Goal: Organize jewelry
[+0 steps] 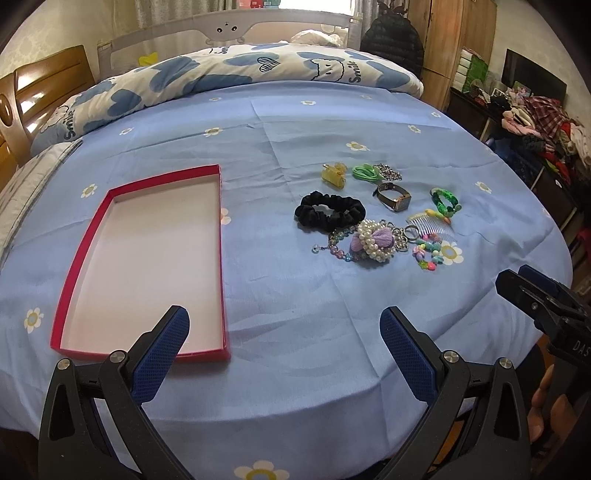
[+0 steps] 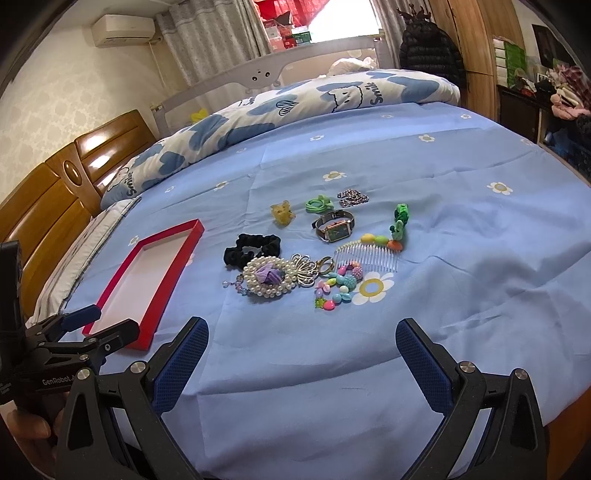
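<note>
Grippers are both gaping wide and gripping nothing: the left gripper is hovering by the red tray, the right gripper is hanging above the blue bedsheet, just short of the jewelry. Black scrunchie, pearl brooch, watch and comb are lying clustered right of the tray.

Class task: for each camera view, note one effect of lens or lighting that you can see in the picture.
Left wrist view: fisheye bends the red tray edges; glare on the wooden headboard. Right wrist view: window blown out white; dark corner vignetting.
</note>
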A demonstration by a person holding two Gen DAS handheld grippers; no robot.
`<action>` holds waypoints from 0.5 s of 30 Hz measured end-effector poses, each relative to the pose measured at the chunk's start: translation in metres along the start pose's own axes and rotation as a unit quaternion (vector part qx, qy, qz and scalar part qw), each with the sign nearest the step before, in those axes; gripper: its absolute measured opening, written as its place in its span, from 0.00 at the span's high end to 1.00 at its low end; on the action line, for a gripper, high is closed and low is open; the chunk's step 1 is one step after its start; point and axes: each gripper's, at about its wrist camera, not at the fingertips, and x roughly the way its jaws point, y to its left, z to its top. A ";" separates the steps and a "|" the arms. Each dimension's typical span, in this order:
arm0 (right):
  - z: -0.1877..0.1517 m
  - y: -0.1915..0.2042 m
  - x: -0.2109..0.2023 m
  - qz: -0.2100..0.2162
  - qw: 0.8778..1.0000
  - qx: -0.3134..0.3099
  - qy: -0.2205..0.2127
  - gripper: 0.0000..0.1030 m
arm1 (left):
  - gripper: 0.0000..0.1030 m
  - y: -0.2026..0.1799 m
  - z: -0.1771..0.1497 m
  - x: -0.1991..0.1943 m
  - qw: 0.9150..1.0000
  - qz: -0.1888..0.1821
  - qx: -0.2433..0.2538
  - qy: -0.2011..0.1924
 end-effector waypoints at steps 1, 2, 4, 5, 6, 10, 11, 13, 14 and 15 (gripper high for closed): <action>0.001 -0.001 0.001 -0.001 1.000 0.002 0.001 0.01 | 0.00 0.000 0.001 0.001 1.000 0.000 0.000 0.001; 0.002 -0.002 0.001 0.000 1.000 0.004 0.001 0.01 | 0.00 0.000 0.002 0.002 1.000 0.000 0.000 0.002; 0.004 -0.005 0.003 -0.001 1.000 0.007 0.003 0.01 | 0.00 0.001 0.003 0.005 1.000 -0.001 -0.001 0.004; 0.005 -0.006 0.004 0.000 1.000 0.009 0.002 0.01 | 0.00 0.001 0.004 0.007 1.000 -0.001 0.000 0.005; 0.006 -0.008 0.005 0.003 1.000 0.013 0.002 0.01 | 0.00 0.002 0.005 0.009 1.000 -0.001 0.000 0.006; 0.011 -0.015 0.011 0.009 1.000 0.021 0.001 0.01 | 0.00 0.004 0.012 0.019 1.000 -0.006 0.001 0.012; 0.012 -0.017 0.013 0.010 1.000 0.023 -0.001 0.01 | 0.00 0.005 0.015 0.023 1.000 -0.007 0.000 0.014; 0.016 -0.023 0.018 0.011 1.000 0.028 0.005 0.02 | 0.00 0.008 0.021 0.029 1.000 -0.010 -0.005 0.018; 0.018 -0.025 0.023 0.006 0.999 0.031 0.018 0.02 | 0.00 0.010 0.024 0.033 1.000 -0.011 -0.008 0.018; 0.021 -0.028 0.024 0.009 0.999 0.035 0.013 0.02 | 0.00 0.012 0.028 0.036 1.000 -0.012 -0.010 0.020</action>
